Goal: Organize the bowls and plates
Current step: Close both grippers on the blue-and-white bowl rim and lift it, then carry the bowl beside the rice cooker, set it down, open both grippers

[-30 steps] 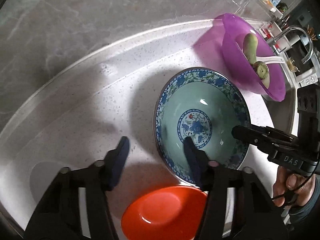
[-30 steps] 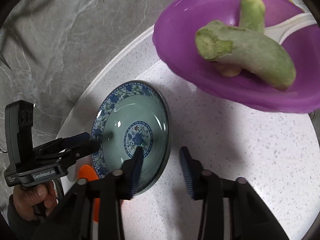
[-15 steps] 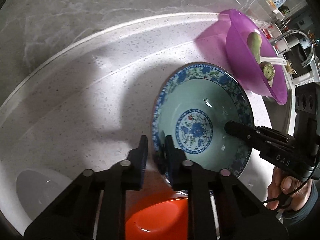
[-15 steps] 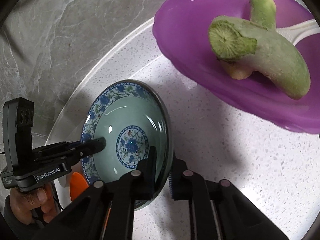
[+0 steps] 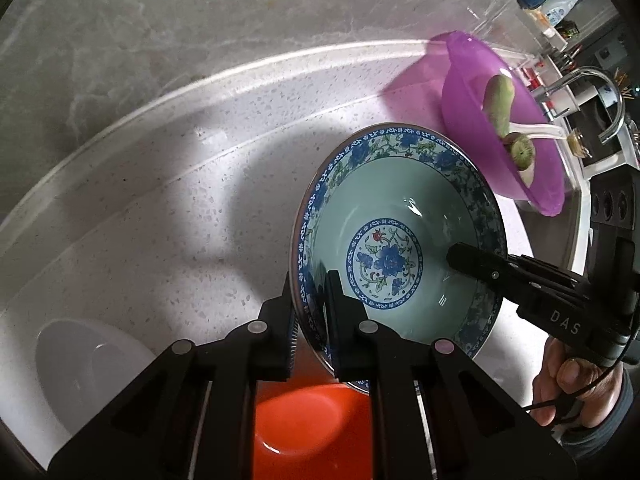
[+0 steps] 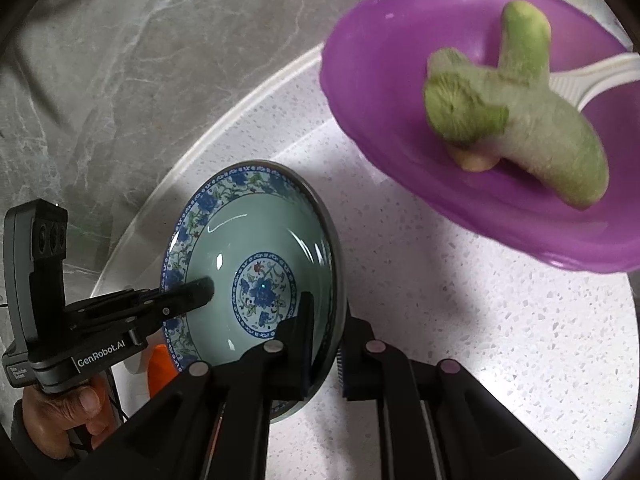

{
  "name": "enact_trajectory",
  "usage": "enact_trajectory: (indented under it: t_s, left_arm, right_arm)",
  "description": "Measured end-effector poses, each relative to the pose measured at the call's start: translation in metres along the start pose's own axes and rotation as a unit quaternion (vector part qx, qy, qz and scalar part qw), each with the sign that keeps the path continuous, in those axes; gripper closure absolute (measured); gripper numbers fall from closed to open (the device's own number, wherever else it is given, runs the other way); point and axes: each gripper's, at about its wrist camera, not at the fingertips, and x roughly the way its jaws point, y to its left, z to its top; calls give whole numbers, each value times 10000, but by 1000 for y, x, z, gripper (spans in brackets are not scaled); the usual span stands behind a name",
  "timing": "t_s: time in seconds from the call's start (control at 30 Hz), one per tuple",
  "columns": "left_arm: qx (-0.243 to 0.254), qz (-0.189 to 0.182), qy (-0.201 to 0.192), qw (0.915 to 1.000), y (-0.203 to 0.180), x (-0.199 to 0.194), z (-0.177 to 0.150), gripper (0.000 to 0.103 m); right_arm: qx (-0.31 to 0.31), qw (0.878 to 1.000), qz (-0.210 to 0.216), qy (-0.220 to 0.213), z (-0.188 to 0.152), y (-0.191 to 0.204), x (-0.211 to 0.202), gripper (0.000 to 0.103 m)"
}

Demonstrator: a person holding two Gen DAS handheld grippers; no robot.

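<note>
the left hand-held gripper (image 5: 310, 320) is clamped narrow on the rim of the blue-patterned bowl (image 5: 396, 240), one finger outside the wall and one inside, at the bowl's 7 o'clock in the left wrist view; the right hand-held gripper (image 6: 326, 344) grips the same bowl (image 6: 256, 264) on the opposite rim, at its 4 o'clock in the right wrist view, jaws drawn close with the wall between them; each gripper shows in the other's camera, the right one (image 5: 472, 258) reaching in from 4 o'clock with a person's hand (image 5: 572, 384) on its handle, the left one (image 6: 196, 290) reaching in from 8 o'clock with a hand (image 6: 60, 416) below it; the bowl is pale green inside with a blue flower medallion at its centre, and sits on the white speckled desk (image 5: 160, 220), whether resting or just lifted i cannot tell; at 6 o'clock of the bowl, partly under it in the picture, lies an orange bowl (image 5: 304, 428); at 8 o'clock, near the frame's edge, a white bowl (image 5: 88, 368); at 2 o'clock a purple bowl (image 5: 472, 120) holds green vegetable pieces (image 6: 520, 120) and a white spoon (image 6: 592, 80); past it at 2 o'clock, a metal tap (image 5: 600, 100); grey marbled wall (image 5: 160, 40) lies behind the desk at 12 o'clock.
</note>
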Motion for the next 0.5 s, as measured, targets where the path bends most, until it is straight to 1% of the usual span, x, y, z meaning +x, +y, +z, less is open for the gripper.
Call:
enact_trajectory:
  t_s: [0.27,0.43,0.5]
  left_arm:
    - [-43,-32,-259,9997,-1,-47,-25,93]
    - [-184,-11,-512,9985,-1,-88,-59,92]
    - [-327,-32,-616,9976,6,-106,-81,93]
  right_arm:
    - [-207,9996,157,-109,0,14,-26,92]
    - [-445,9984,334,-92,-12,34,-44,91]
    - [-596,9973,424,-52,-20,47,-50,92]
